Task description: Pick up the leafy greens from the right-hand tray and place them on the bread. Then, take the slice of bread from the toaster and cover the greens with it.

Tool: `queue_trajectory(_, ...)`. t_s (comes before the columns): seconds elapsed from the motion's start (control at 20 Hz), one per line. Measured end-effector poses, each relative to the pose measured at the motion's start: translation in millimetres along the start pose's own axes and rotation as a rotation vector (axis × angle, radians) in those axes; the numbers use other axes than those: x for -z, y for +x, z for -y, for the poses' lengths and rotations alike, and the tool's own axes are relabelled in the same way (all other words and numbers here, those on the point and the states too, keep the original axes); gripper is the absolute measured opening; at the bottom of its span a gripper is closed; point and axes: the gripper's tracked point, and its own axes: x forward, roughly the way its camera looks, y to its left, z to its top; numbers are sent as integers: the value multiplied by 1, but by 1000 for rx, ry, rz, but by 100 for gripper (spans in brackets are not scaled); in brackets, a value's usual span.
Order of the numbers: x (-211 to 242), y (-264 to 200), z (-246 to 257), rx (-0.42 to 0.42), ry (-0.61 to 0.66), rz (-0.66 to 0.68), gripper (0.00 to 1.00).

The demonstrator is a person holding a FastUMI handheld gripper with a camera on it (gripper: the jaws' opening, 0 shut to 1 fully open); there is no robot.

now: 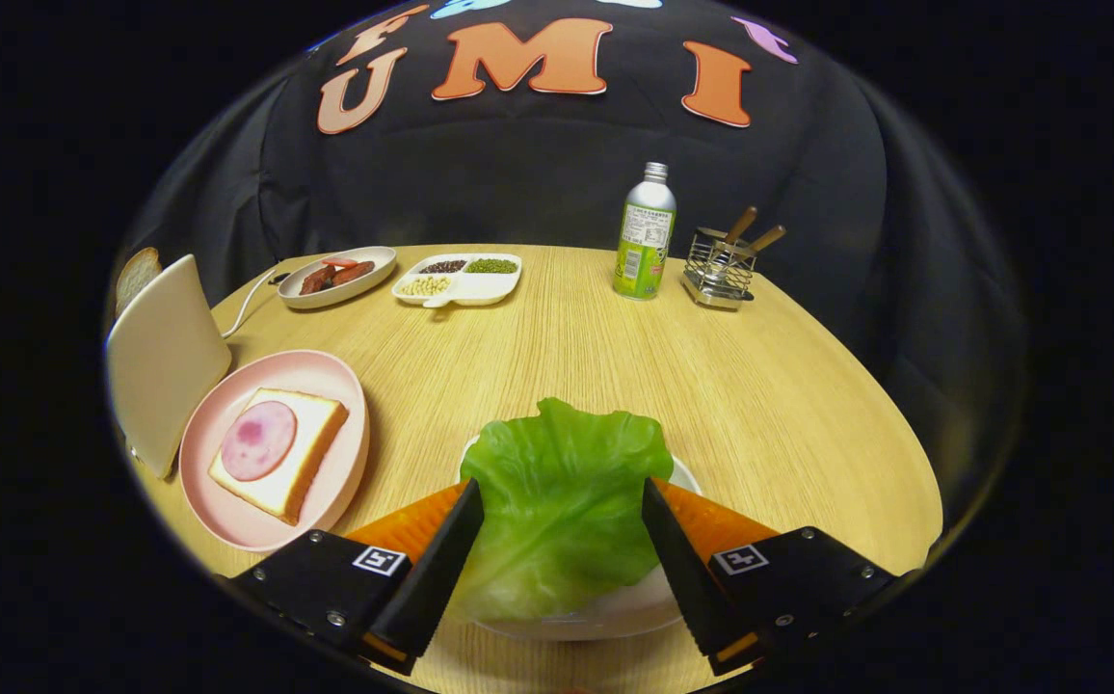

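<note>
Between the jaws lies a leafy green, a broad lettuce leaf spread over a white tray on the wooden desk. The jaws stand wide, one on each side of the leaf; whether their inner faces touch its edges cannot be told, and the leaf still rests on its tray.

Ahead and to the left of the jaws sits a pink plate carrying a slice of bread with a round piece of ham on top. Just beyond that plate, further left, stands a pale toaster, with a bread slice poking up behind its upper edge. A white cord runs from the toaster across the desk.

Far beyond the jaws, near the back edge of the desk, a shallow dish holds sausages, and right beside it is a divided white dish with beans and grains in separate sections. Further right along the back stand a green and silver bottle and a wire rack with wooden-handled utensils upright in it.
</note>
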Motion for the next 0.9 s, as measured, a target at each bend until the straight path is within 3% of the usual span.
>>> queue_trajectory(0.25,5,4,-5,-33,55,-18,96)
queue_trajectory(0.35,6,5,-5,-32,53,-14,88)
queue_trajectory(0.55,4,5,-7,-23,41,-3,61)
queue_trajectory(0.6,4,5,-9,-29,39,-3,45)
queue_trajectory(0.8,3,6,-17,-43,32,8,11)
queue_trajectory(0.9,2,4,-16,-30,27,10,3)
